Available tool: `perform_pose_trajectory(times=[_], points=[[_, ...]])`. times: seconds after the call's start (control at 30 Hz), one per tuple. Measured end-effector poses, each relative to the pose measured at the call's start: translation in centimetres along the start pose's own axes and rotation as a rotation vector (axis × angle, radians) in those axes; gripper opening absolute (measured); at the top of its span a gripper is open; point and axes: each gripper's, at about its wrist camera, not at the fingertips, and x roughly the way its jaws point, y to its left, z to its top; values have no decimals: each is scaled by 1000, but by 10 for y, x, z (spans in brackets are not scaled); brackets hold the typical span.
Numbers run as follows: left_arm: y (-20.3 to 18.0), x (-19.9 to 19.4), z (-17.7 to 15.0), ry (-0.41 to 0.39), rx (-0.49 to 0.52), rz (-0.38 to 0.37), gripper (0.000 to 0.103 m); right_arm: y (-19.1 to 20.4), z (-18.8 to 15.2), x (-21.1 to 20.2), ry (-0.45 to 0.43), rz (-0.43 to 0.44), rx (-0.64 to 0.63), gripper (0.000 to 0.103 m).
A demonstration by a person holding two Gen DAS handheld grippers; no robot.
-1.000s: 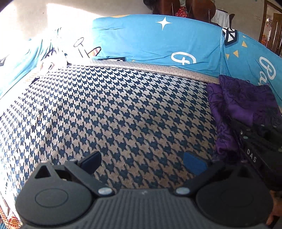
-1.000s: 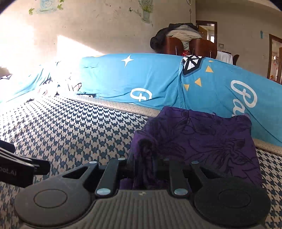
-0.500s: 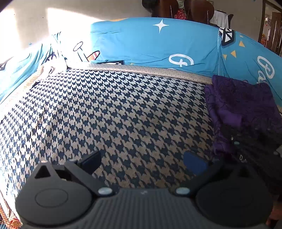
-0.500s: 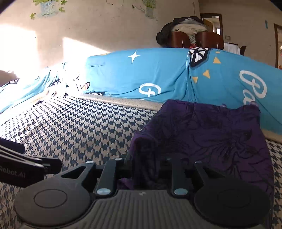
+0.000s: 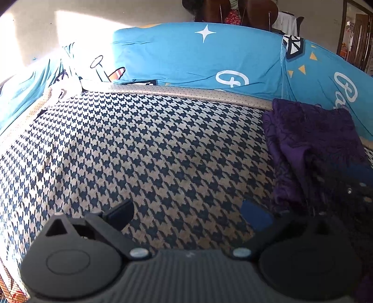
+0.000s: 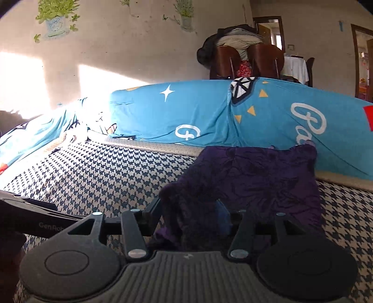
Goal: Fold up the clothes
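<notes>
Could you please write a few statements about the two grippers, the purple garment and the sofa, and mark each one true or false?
1. The right gripper is closed on a bunched edge of the purple garment. True.
2. The left gripper holds a corner of the purple garment. False: its fingers stand apart with only the houndstooth seat cover between them.
3. The purple garment lies near the blue backrest cover. True.
4. The purple garment is spread across the whole seat. False: it sits bunched at the right side of the seat.
5. The wall behind the sofa carries plant decals. True.
</notes>
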Motion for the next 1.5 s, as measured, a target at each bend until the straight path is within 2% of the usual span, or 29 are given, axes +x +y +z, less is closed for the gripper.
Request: perform_pose_trajectory(times=[0.23,0.37,0.6,0.9,1.13,1.37,1.5], points=[[-11,-3,-11,-9,59,-14,103,-21,-18,-40,20,-91,106,56],[-17,-4,-21,-12,96,-14,103,-27,-32,-62,30,-105,163,57],[-20,-4,-38,5,120,-23,103,-12,-52,-89,55,-76,129,59],[-24,-2,-64,13,174,0,103,-5,-83,-112,105,-43,198,59],[-17,-9,-79,9,160,-9,103,8,-110,-123,169,-25,197,59],[-10,-20,-93,7,139,-17,103,24,-127,-136,201,-41,129,59],[-5,-27,-102,5,126,-20,103,26,-137,-143,235,-62,132,59]])
